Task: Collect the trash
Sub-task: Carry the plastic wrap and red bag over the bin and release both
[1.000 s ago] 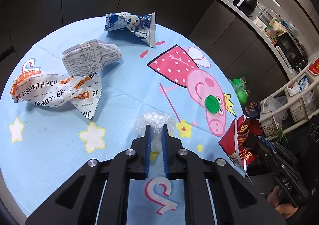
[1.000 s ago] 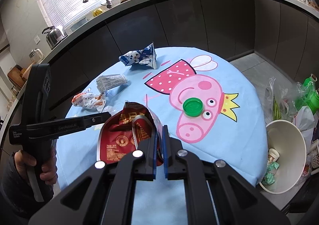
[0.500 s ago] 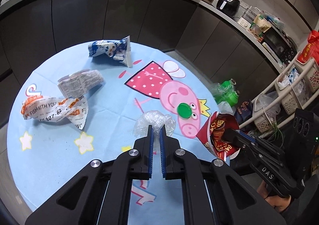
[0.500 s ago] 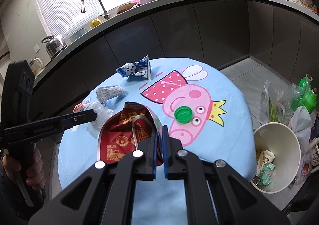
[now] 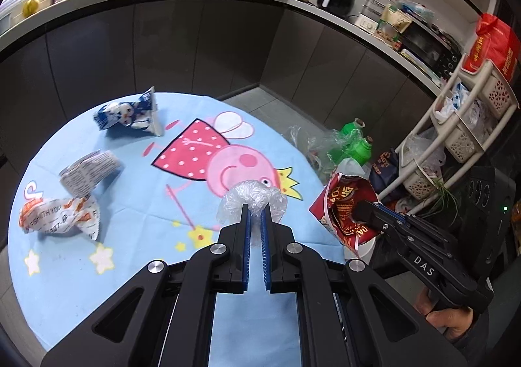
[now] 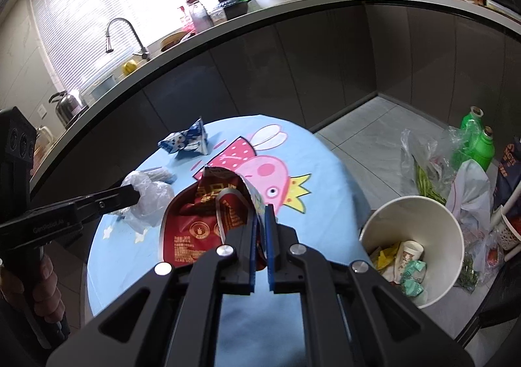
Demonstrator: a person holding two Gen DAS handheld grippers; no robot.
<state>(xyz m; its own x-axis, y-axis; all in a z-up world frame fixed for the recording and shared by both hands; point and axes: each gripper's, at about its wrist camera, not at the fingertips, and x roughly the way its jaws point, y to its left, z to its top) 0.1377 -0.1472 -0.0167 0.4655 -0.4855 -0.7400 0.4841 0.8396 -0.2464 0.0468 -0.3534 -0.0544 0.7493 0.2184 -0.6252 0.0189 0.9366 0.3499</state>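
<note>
Showing white bin (image 6: 420, 214) — right view only, left hides

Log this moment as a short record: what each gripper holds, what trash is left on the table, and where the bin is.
left gripper: shut on clear plastic wrap, lifted above the table
right gripper: shut on red snack bag, lifted
left on table: blue wrapper, grey printed wrapper, orange and white wrapper
bin: white, on the floor to the right of the table, already holding trash
</note>
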